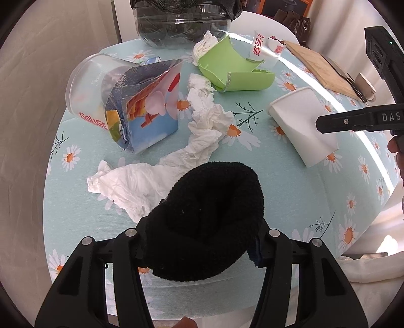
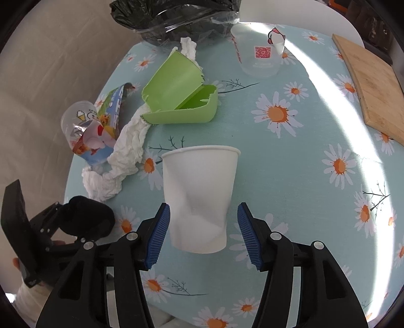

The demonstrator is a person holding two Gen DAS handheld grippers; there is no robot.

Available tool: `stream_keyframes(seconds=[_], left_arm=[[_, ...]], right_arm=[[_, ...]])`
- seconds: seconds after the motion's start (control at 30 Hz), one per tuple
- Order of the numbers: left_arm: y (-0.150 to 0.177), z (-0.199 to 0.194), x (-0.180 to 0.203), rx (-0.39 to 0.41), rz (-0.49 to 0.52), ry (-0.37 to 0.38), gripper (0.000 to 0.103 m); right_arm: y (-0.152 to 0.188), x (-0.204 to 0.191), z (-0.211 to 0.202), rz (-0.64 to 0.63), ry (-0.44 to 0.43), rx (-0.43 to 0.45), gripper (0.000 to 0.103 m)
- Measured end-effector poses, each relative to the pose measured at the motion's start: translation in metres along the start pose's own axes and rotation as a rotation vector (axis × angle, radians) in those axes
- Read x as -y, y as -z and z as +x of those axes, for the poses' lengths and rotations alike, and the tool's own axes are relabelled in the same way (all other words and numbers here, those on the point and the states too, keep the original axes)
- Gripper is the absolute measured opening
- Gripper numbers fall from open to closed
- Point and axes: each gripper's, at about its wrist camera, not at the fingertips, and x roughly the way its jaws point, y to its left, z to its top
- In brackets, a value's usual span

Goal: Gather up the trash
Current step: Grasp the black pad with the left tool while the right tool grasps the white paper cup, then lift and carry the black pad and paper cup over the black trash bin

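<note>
- Daisy-print tablecloth (image 2: 290,176): trash scattered on it.
- Black sock (image 1: 204,227): bunched between left gripper (image 1: 202,242) fingers, clamped.
- White paper cup (image 2: 199,196): dented, on its side between right gripper (image 2: 203,234) blue pads (image 2: 157,239); left pad touching, right pad just clear, no grip.

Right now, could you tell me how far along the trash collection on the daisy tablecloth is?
Nothing looks binned yet, though the bag-lined bin hides its inside. In hand: the left gripper is shut on a black sock; the right gripper straddles the dented white paper cup, with one pad touching and the other clear. Left on the table: crumpled tissue, green box, snack bag and two clear cups.
</note>
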Motion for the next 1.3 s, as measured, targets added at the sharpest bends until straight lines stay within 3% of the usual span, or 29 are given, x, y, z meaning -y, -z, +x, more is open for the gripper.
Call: stream_keyframes(seconds=[0.17,0.2,0.23,0.27,0.6,0.8,1.1,1.3], left_arm=[[-0.001,-0.018,0.0,0.033,-0.023,-0.05,0.056],[-0.001,-0.021,0.0,0.04,-0.03,-0.054,0.056],[-0.002,-0.025,0.0,0.049,-0.038,-0.063,0.056],[-0.002,-0.027,0.001,0.057,-0.044,-0.073,0.056],[-0.009,-0.059,0.012,0.116,-0.045,-0.136,0.056],[-0.029,-0.072,0.02,0.162,-0.07,-0.124,0.056],[-0.06,-0.096,0.035,0.215,-0.069,-0.199,0.056],[-0.069,-0.106,0.034,0.219,-0.066,-0.248,0.056]], right_arm=[[-0.003,0.01,0.01,0.008,-0.025,-0.012,0.06],[-0.004,0.012,0.012,0.011,-0.033,-0.01,0.058],[-0.005,0.014,0.014,0.016,-0.06,-0.009,0.039],[-0.006,0.018,0.015,0.034,-0.113,-0.013,0.035],[0.0,0.047,-0.009,0.055,-0.16,0.022,0.034],[0.011,0.063,-0.042,0.002,-0.117,0.091,0.034],[0.024,0.072,-0.093,-0.097,-0.02,0.2,0.034],[0.029,0.076,-0.113,-0.137,-0.03,0.238,0.034]])
